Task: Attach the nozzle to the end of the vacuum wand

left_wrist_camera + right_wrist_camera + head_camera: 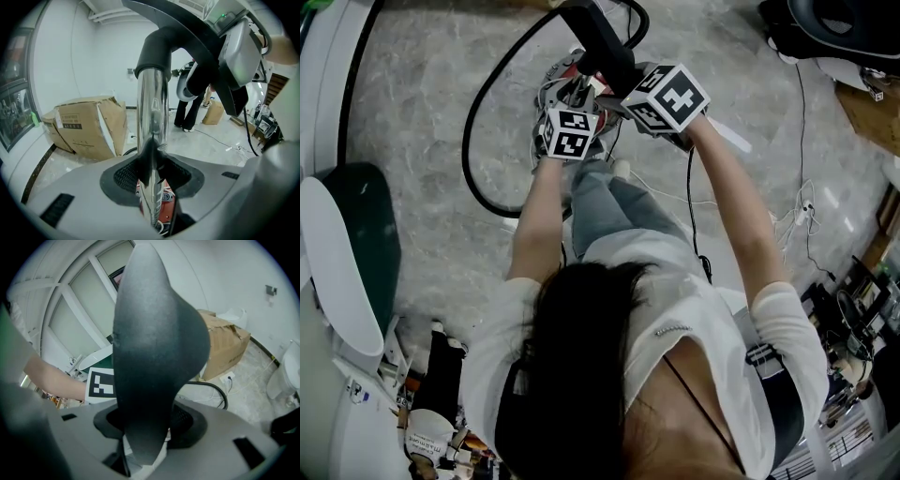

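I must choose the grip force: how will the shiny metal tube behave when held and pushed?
The metal tube looks mirror-smooth, so it may slip or turn in the left gripper. It looks straight and rigid, so it probably will not bend when pushed. Being round, it could roll if released.

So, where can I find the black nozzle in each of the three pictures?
Head view: the black nozzle is at the top centre.
Left gripper view: it is at the top centre, capping the metal tube.
Right gripper view: it fills the middle.
Shared landmark: the cardboard box, left in the left gripper view, right in the right gripper view, not in the head view.
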A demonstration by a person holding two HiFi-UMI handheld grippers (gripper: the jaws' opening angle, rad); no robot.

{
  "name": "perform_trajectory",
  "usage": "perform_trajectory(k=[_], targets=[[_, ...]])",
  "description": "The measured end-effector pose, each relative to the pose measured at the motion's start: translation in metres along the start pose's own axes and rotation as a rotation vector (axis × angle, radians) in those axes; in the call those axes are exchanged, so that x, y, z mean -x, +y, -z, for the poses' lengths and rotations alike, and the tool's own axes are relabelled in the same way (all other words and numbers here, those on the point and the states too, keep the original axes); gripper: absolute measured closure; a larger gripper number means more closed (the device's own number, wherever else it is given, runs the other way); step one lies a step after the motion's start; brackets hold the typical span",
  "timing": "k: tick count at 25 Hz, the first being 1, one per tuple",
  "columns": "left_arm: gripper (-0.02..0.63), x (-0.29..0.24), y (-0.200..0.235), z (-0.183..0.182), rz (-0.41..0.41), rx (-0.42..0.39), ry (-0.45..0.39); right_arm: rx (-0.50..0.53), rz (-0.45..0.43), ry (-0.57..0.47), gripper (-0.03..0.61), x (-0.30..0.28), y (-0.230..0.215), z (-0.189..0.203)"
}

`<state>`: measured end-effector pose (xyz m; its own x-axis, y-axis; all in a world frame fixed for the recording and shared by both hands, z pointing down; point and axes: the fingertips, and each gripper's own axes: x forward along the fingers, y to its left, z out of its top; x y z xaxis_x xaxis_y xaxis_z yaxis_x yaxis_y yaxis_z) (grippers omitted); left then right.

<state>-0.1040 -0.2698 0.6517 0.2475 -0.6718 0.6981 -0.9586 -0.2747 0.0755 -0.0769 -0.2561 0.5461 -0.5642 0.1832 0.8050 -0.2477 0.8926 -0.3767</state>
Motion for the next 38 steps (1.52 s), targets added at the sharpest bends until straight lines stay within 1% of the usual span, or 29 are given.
perform_trajectory(k=[5, 11, 13, 15, 18, 20, 23, 28, 32, 38], targets=[[0.474, -0.003, -0.001, 0.000, 0.001, 0.001, 0.007, -0.017, -0.001, -0.063, 0.293, 0.004, -0.005, -0.002], [0.472, -0.007, -0.002, 0.000, 0.004, 0.003, 0.017, -0.044, 0.003, -0.151, 0.247, 0.017, -0.012, 0.000], [0.472, -0.006, -0.002, 0.001, 0.011, 0.035, 0.011, -0.065, 0.005, -0.194, 0.236, 0.021, -0.013, 0.000], [0.472, -0.006, -0.001, 0.001, 0.031, 0.082, 0.003, -0.099, 0.013, -0.247, 0.230, 0.024, -0.016, -0.001], [0.468, -0.005, 0.001, -0.001, 0.039, 0.109, -0.007, -0.122, 0.012, -0.288, 0.222, 0.027, -0.016, -0.002], [0.454, -0.004, 0.001, -0.002, 0.040, 0.128, -0.014, -0.129, 0.020, -0.299, 0.219, 0.029, -0.016, 0.000], [0.437, -0.002, -0.001, 0.000, 0.042, 0.123, -0.012, -0.138, 0.035, -0.302, 0.219, 0.030, -0.016, 0.003], [0.437, -0.003, -0.002, 0.000, 0.040, 0.130, -0.010, -0.155, 0.066, -0.323, 0.219, 0.035, -0.023, 0.005], [0.426, 0.001, -0.001, -0.001, 0.024, 0.170, -0.023, -0.159, 0.083, -0.353, 0.219, 0.041, -0.025, 0.005], [0.386, 0.009, 0.006, 0.001, -0.008, 0.228, -0.042, -0.192, 0.098, -0.396, 0.218, 0.046, -0.028, 0.008]])
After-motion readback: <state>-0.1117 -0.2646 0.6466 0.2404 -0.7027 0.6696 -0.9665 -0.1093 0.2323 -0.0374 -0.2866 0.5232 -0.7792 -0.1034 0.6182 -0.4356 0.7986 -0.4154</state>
